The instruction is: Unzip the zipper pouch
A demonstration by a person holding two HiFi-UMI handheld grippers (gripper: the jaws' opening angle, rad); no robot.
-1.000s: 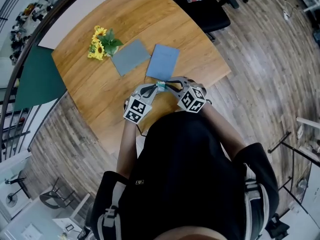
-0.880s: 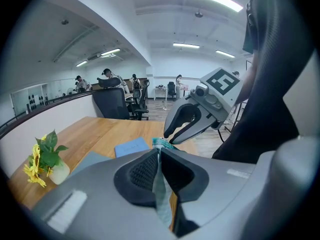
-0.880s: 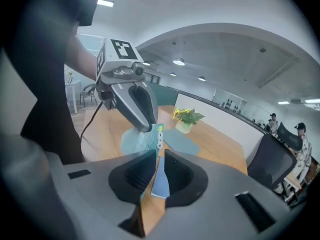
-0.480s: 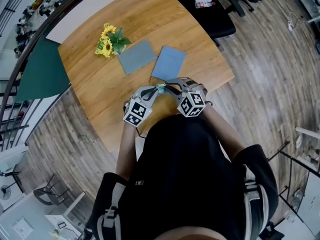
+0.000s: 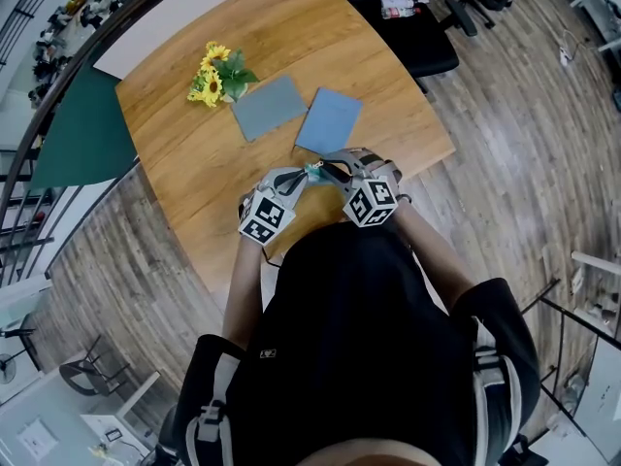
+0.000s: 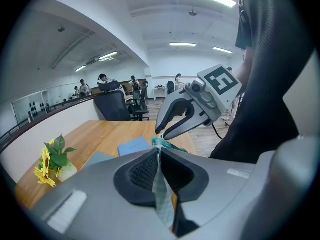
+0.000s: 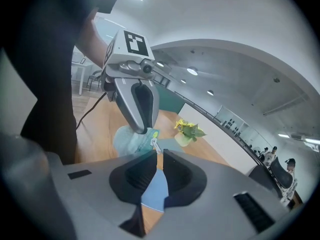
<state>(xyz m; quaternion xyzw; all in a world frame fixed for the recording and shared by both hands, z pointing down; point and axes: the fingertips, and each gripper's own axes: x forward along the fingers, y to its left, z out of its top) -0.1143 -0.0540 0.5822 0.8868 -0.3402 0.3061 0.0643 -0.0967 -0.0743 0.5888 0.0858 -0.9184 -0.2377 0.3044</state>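
Neither gripper has shifted: left gripper (image 5: 300,177) pinches the teal zipper pouch (image 7: 127,138), right gripper (image 5: 328,170) clamps its zipper pull (image 7: 155,145), above the table (image 5: 194,163) near edge

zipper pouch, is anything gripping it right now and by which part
The left tool is shut on a fabric edge of the teal zipper pouch. The right tool appears to pinch the small zipper pull between its tips.
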